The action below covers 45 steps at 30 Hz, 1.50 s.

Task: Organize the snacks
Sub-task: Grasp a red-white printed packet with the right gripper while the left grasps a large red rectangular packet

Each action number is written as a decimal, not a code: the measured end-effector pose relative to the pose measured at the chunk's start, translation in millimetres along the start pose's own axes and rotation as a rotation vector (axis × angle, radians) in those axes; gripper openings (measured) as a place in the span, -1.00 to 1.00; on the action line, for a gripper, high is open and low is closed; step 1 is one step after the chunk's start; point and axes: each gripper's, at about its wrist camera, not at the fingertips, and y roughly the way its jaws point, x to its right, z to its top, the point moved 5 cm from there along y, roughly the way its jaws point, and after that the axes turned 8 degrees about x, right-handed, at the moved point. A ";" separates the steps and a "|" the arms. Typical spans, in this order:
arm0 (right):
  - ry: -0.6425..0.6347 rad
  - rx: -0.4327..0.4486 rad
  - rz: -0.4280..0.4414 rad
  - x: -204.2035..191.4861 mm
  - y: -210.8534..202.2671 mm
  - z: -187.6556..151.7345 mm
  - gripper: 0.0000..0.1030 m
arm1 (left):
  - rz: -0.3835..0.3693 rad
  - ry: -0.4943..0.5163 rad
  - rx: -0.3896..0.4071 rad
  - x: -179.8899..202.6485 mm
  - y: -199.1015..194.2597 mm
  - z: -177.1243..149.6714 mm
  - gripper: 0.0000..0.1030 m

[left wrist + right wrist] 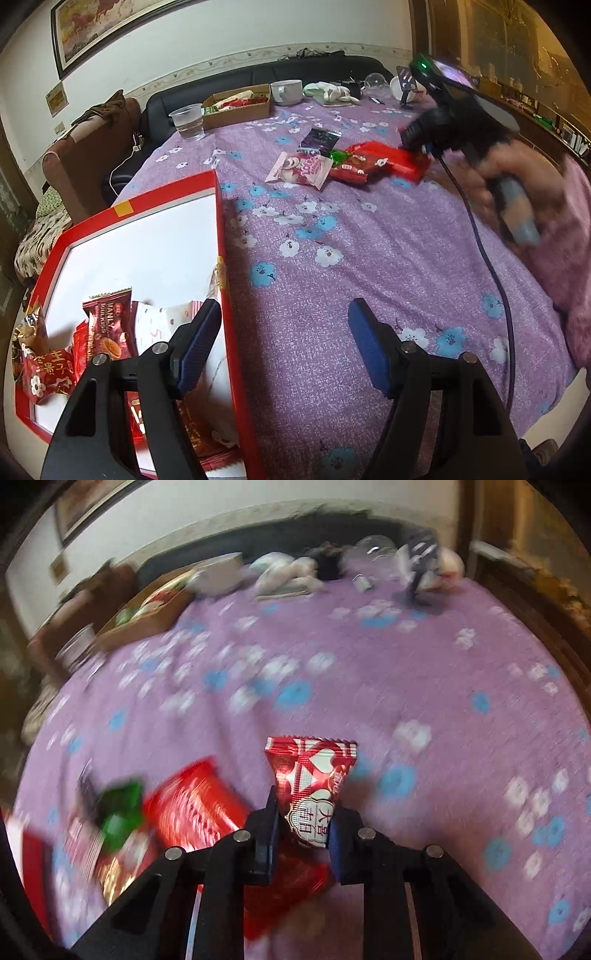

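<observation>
**Right tongs grip a red sachet; box waits under the left**

The right tongs (301,834) are clenched on a small red-and-white sachet (312,786), its crimped top standing up above the pads and its lower end pinched between them; the left tongs (284,347) are released and grasping nothing, their blue pads (199,343) straddling the right wall of the red box (221,236); inside that box, against its white floor, several wrapped snacks already lie in the near corner, a dark red biscuit pack (109,321) among them. Out on the bench, covered in a purple flowered cloth (369,277), a loose heap is left just beside the right tongs: a pink packet (299,168), a green sweet (338,155), a large red pack (391,160) and a dark sachet (321,138); further back stand a clear plastic cup (188,122) and a brown cardboard tray (240,107).

The step in hand looks like the pick-up, one sachet taken from the heap; the next move calls for carrying it over the box wall, well apart from here, and loosening the grip only once it is above the white floor; the left tongs sit in the way at the rim and may need to shift aside.
</observation>
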 end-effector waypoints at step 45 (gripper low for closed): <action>0.384 0.020 0.340 78.9 -22.5 -19.7 -0.50 | -0.303 0.168 -0.232 105.6 174.1 117.4 0.43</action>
